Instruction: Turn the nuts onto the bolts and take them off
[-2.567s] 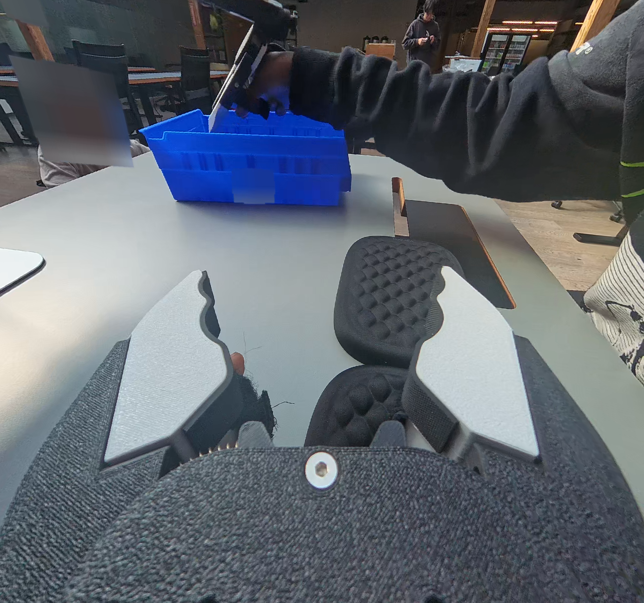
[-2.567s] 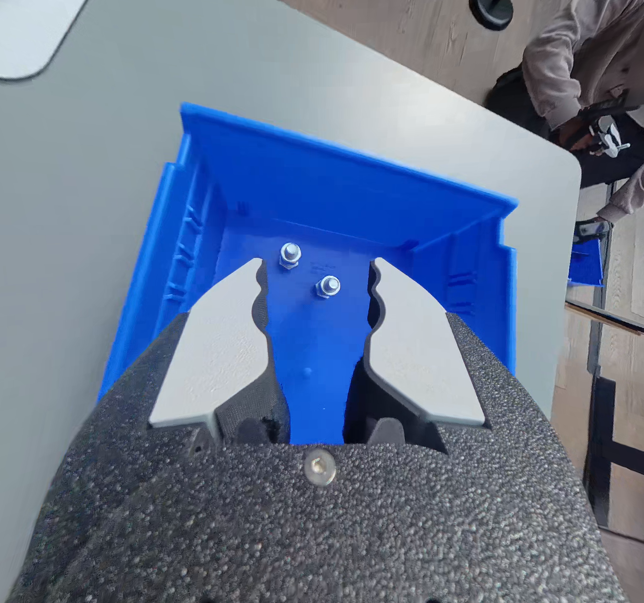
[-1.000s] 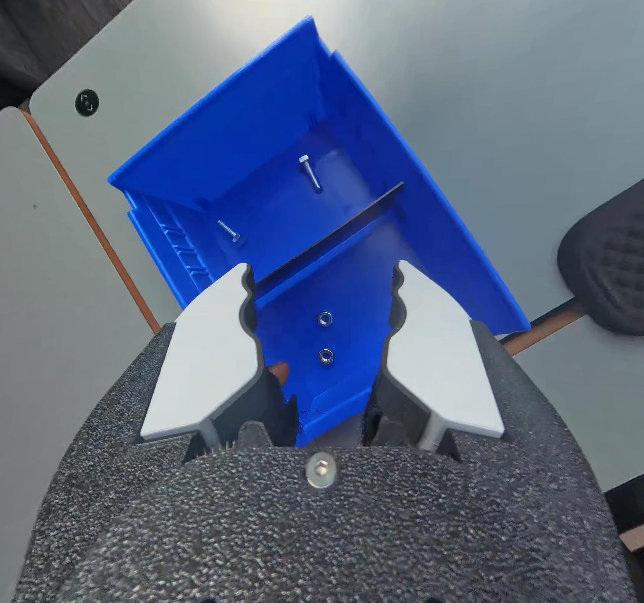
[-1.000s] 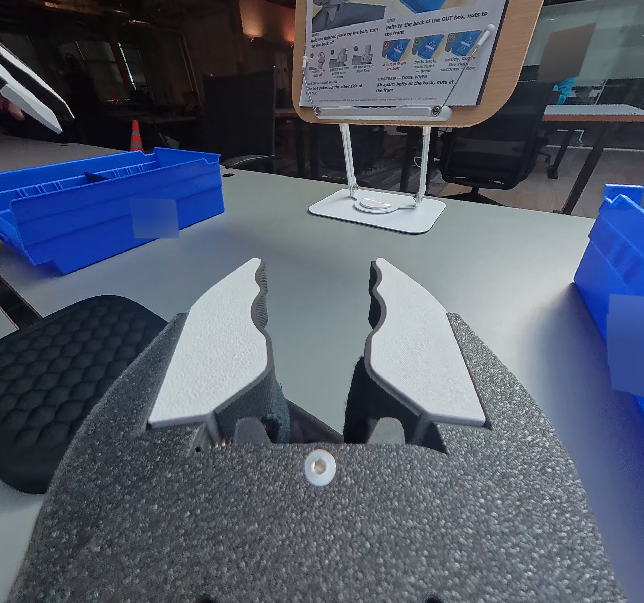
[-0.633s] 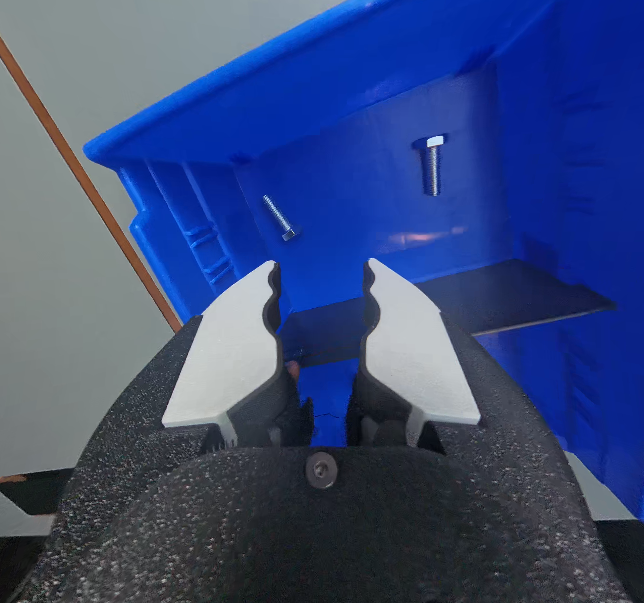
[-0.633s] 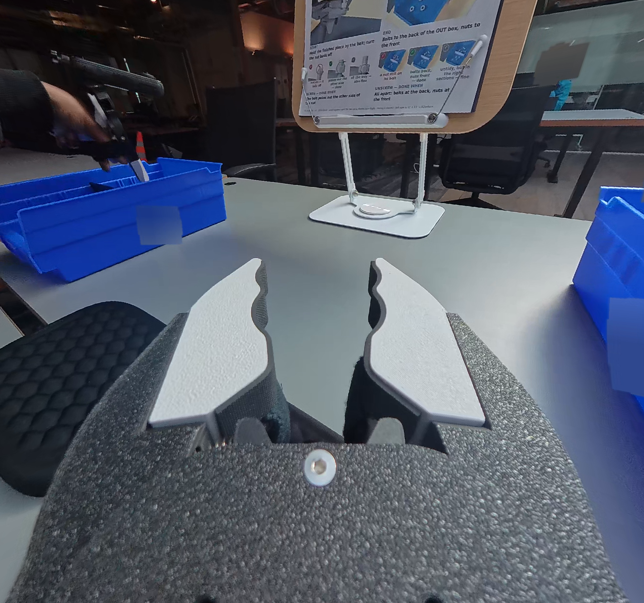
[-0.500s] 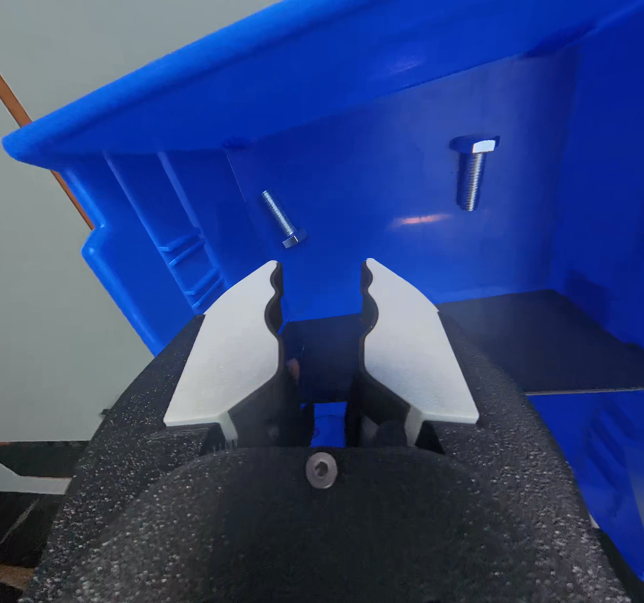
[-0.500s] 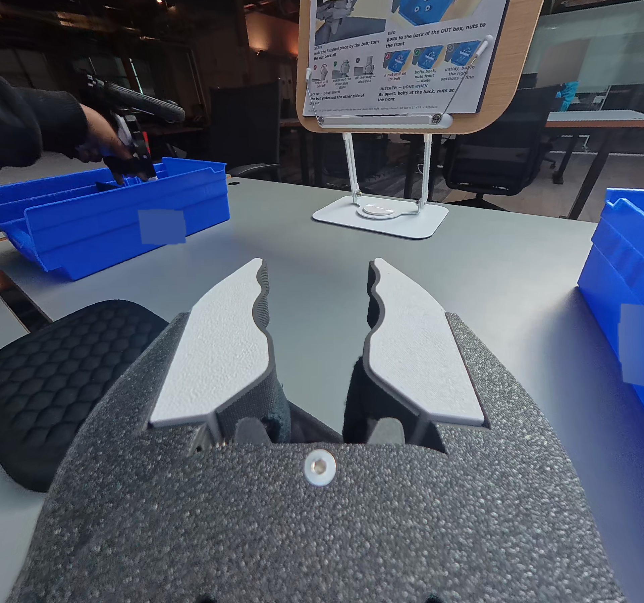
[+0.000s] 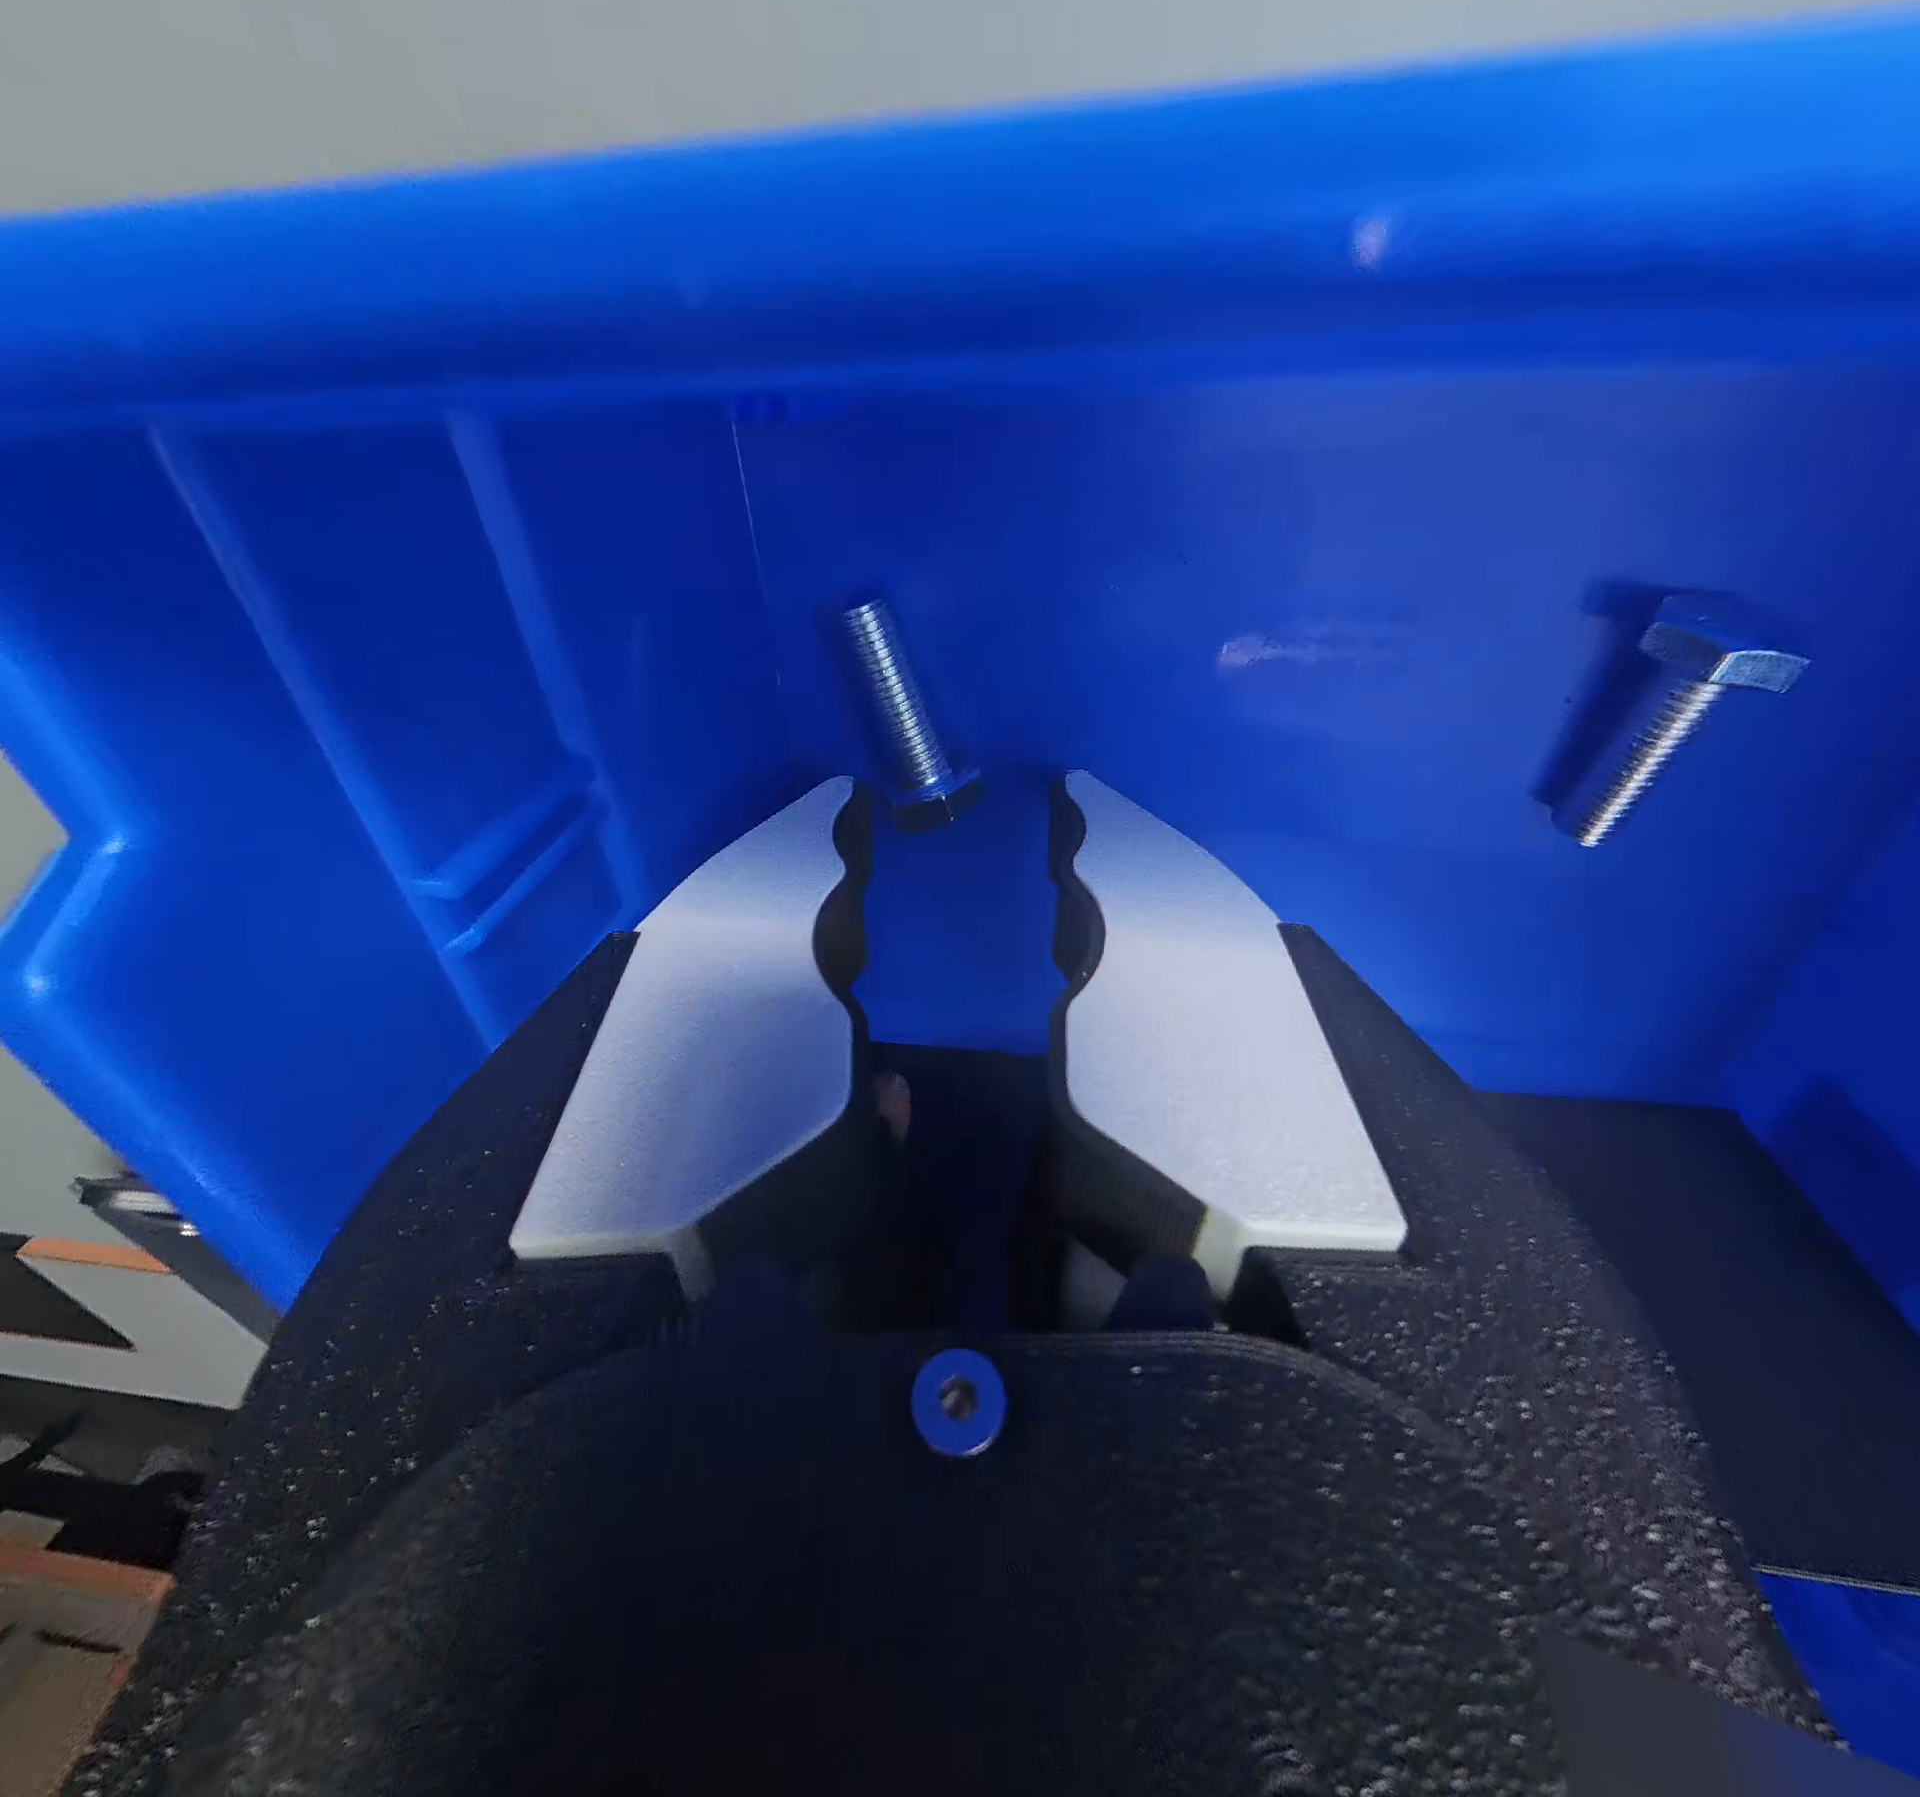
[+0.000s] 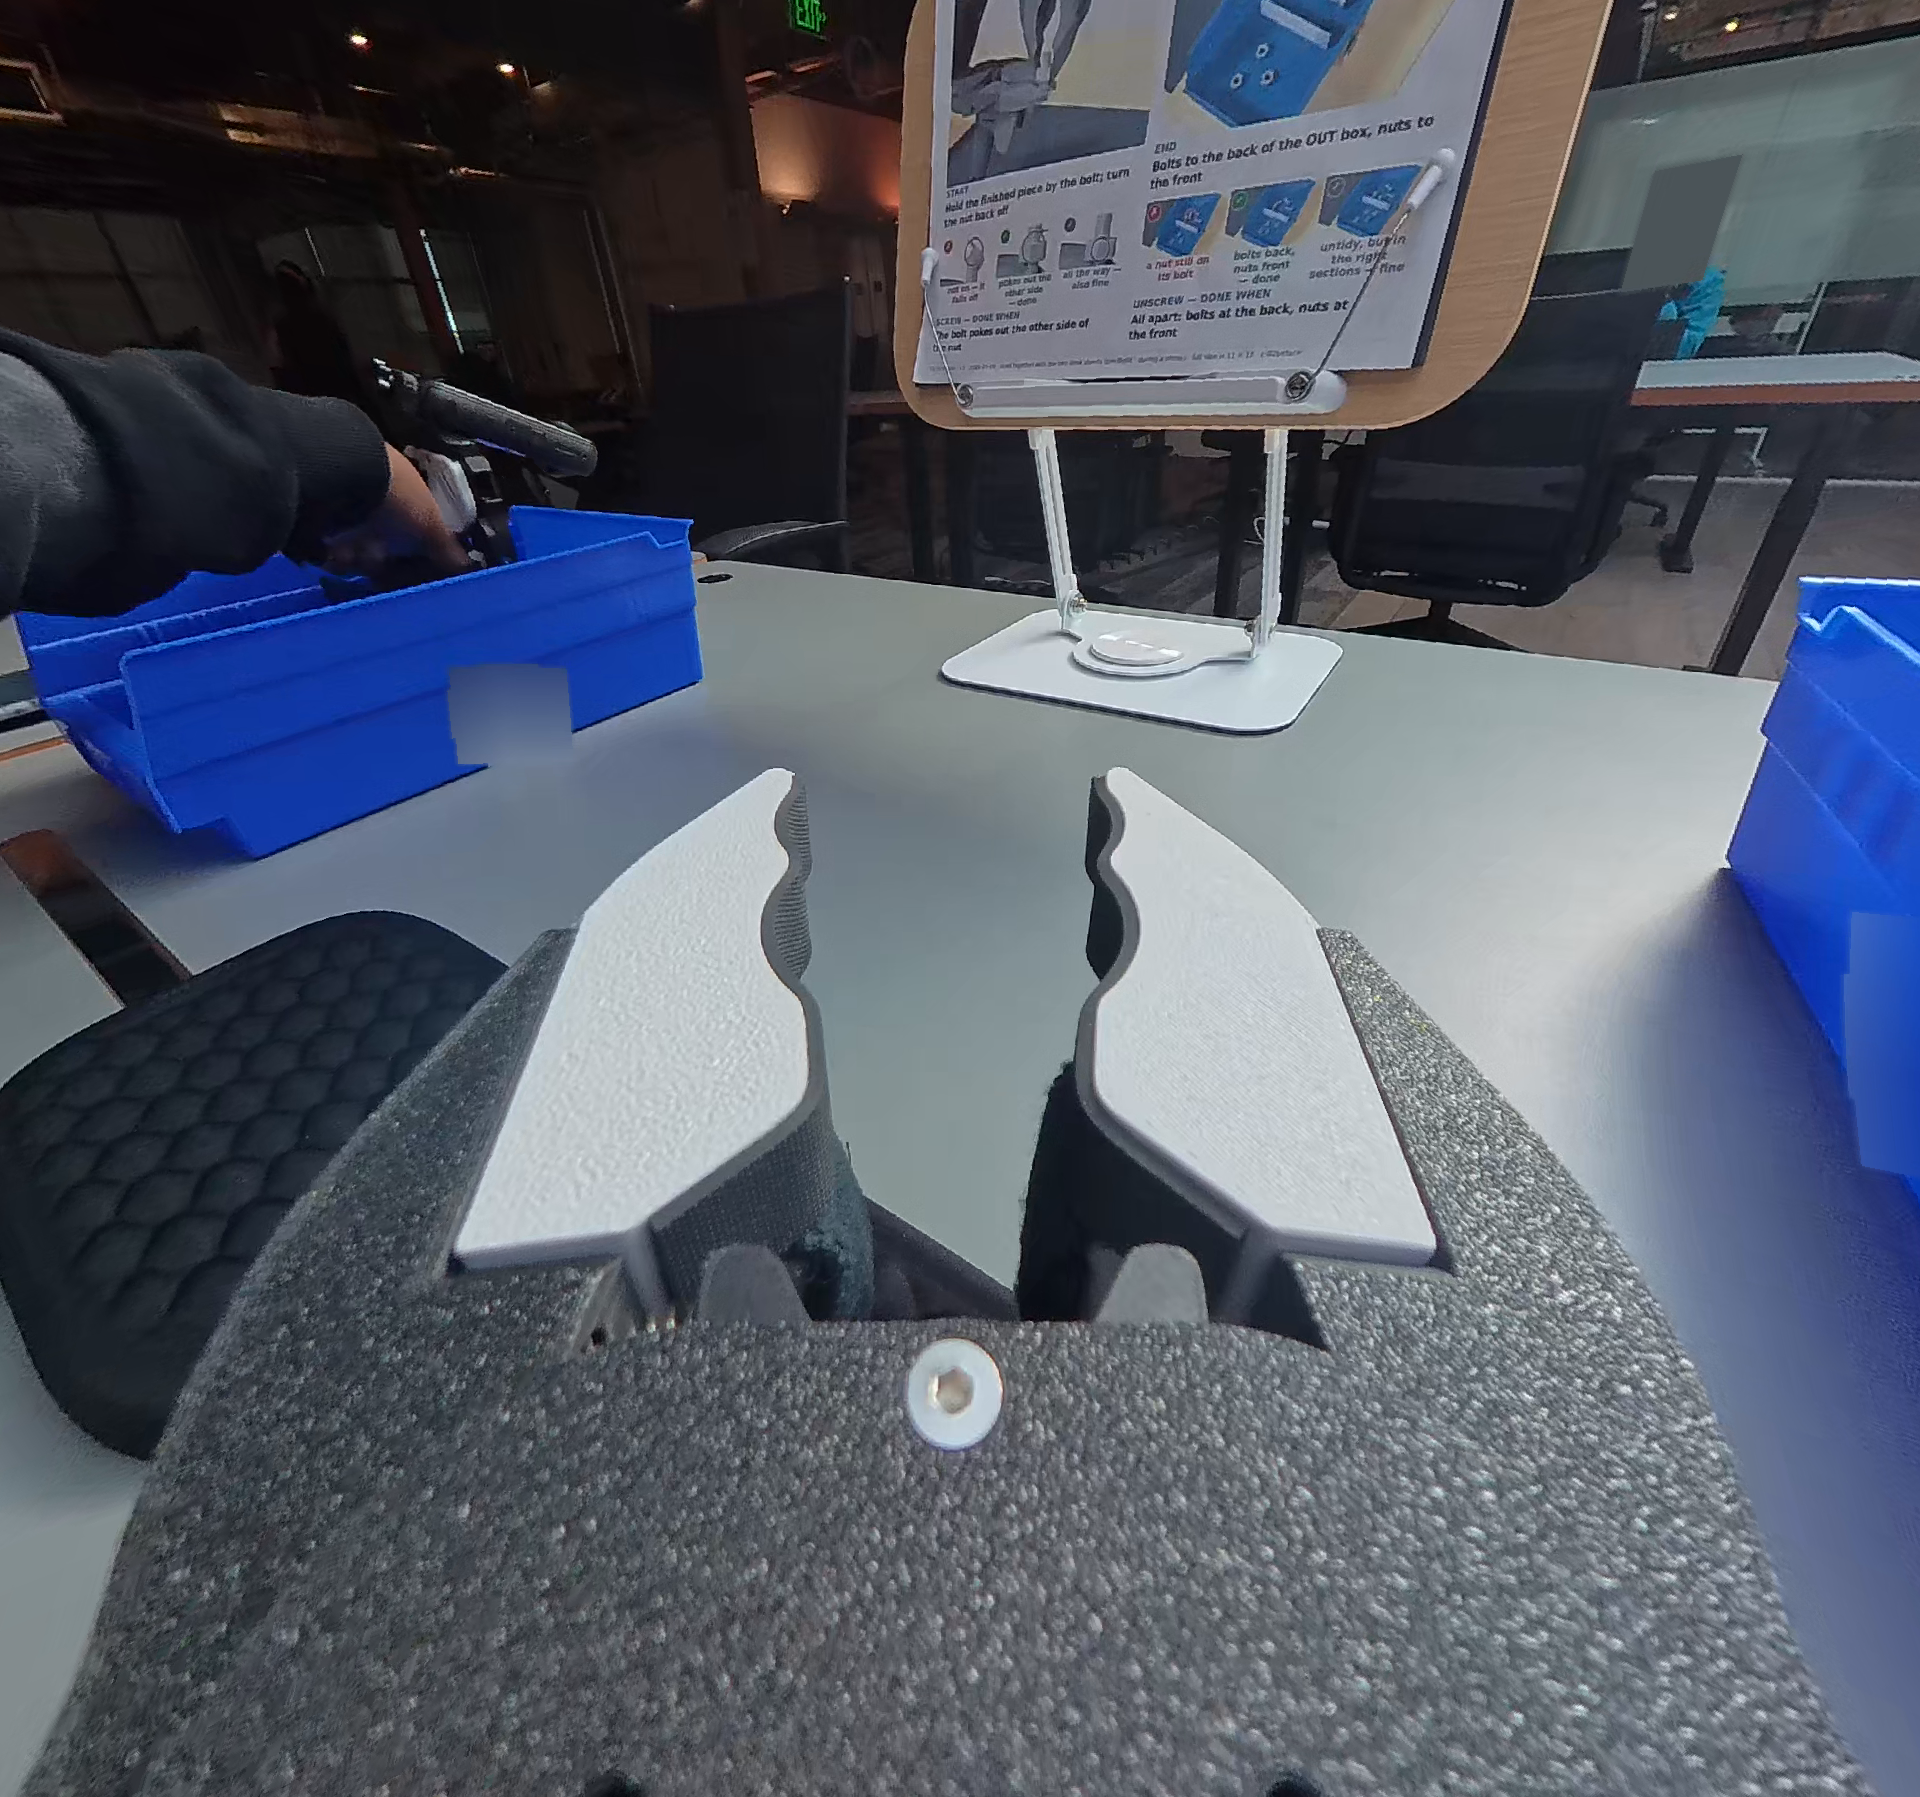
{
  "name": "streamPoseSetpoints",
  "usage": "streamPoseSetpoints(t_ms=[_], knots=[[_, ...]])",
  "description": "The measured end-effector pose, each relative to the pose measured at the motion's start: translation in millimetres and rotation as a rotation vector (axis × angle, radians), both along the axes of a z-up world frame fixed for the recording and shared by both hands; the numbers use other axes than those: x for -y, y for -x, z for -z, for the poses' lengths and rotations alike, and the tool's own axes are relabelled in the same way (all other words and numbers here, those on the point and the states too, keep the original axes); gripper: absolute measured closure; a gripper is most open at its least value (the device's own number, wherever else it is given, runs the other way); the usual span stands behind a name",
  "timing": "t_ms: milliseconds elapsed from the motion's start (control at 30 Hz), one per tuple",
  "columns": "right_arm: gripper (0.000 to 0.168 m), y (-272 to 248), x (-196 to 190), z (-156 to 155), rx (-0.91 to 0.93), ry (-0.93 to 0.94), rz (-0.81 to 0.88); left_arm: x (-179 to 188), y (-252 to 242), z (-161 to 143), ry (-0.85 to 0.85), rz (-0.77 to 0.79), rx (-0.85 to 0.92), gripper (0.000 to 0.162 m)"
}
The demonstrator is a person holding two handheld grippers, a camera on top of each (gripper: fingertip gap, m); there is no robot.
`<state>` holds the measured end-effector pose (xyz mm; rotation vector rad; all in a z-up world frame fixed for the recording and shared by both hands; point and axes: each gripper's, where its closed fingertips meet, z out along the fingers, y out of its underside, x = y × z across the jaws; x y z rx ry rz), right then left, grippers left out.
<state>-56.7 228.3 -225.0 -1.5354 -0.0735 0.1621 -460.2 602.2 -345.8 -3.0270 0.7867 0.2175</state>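
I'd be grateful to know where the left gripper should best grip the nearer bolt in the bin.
Probably across the threaded shank of the nearer bolt, just beyond its hex head, from straight above. It lies flat, head toward the left gripper, whose open jaws already straddle that line.

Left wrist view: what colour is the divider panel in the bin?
Black, against the bright blue bin; the divider shows best in the left wrist view.
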Motion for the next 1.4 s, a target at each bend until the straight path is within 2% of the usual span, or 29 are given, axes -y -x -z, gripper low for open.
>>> streamPoseSetpoints(t_ms=[67,267,333,367,400,467,533,733,1000,1100,1233,1333,1400], knots=[[0.117,0,0,0,-0.001,-0.002,0.001,-3,-3,1,-0.004,-0.013,0.035,0.142],[0.118,-1,-1,1,-0.006,0.006,-0.003,-3,-9,-7,-0.047,0.006,0.138,0.145],[0.119,0,-1,2,0.001,0.008,-0.001,-4,-20,-25,-0.122,0.054,0.216,0.145],[0.119,0,-1,2,0.004,0.010,-0.002,-3,-29,-38,-0.178,0.089,0.273,0.153],[0.120,1,-1,3,0.006,0.013,-0.003,-2,-38,-53,-0.250,0.120,0.331,0.155],[0.120,1,-2,3,0.008,0.018,-0.001,11,-59,-83,-0.360,0.196,0.451,0.155],[0.121,0,-2,4,0.012,0.020,0.003,26,-69,-98,-0.419,0.248,0.507,0.155],[0.123,1,-2,4,0.026,0.020,0.009,40,-69,-87,-0.414,0.272,0.542,0.155],[0.124,1,-3,6,0.028,0.032,0.008,63,-87,-107,-0.495,0.372,0.584,0.156],[0.125,3,-4,8,0.036,0.041,0.006,84,-103,-129,-0.563,0.457,0.616,0.156],[0.126,5,-5,9,0.055,0.053,0.004,128,-139,-151,-0.606,0.611,0.671,0.156],[0.126,6,-6,10,0.070,0.054,0.006,167,-171,-150,-0.620,0.746,0.690,0.156],[0.126,6,-6,10,0.076,0.057,0.009,195,-191,-138,-0.586,0.831,0.693,0.156]])
